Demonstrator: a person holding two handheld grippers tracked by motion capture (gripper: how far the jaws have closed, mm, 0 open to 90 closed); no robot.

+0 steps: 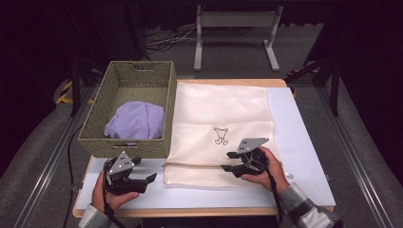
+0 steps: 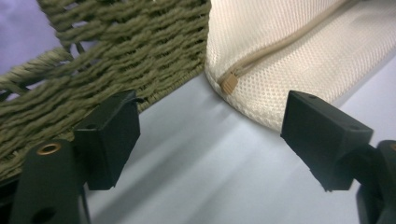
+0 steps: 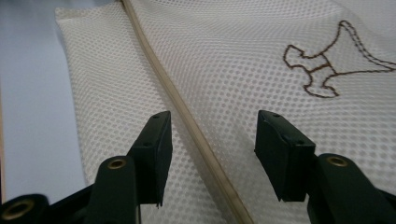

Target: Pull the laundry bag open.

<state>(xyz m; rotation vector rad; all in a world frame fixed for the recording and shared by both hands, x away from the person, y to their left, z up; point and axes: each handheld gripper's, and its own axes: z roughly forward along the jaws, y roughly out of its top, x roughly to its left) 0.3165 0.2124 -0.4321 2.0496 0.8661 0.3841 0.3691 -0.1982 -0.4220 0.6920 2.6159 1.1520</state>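
At the bottom of the high view, the left tool (image 1: 148, 179) rests low on the bare white worktop (image 1: 304, 142), jaws spread wide with nothing between them. In the left gripper view they frame empty worktop, with the zip end (image 2: 229, 84) of the mesh laundry bag (image 1: 223, 128) just ahead at upper middle and the woven basket (image 1: 95, 126) wall at upper left. The right tool (image 1: 229, 161), at lower centre-right of the high view, hangs over the bag's near hem, jaws about half open and holding nothing. In the right gripper view they straddle the zip line (image 3: 187, 121) without pinching it, and the small stitched emblem (image 3: 331, 65) sits at upper right.

As I judge it, the work is at an early stage — the bag lies flat and closed across the middle of the worktop, the lilac garment (image 1: 135, 119) sits bunched in the basket at centre-left, and neither is gripped. Opening the zip and moving the garment into the bag both look left to do.

For room, the near strip of worktop is free but narrow, its wooden front edge close behind both hands. The basket stands just beside the bag's left edge, so the left tool has little play there. The right side of the worktop is open — the far edge and a metal stand (image 1: 235, 33) lie well beyond.
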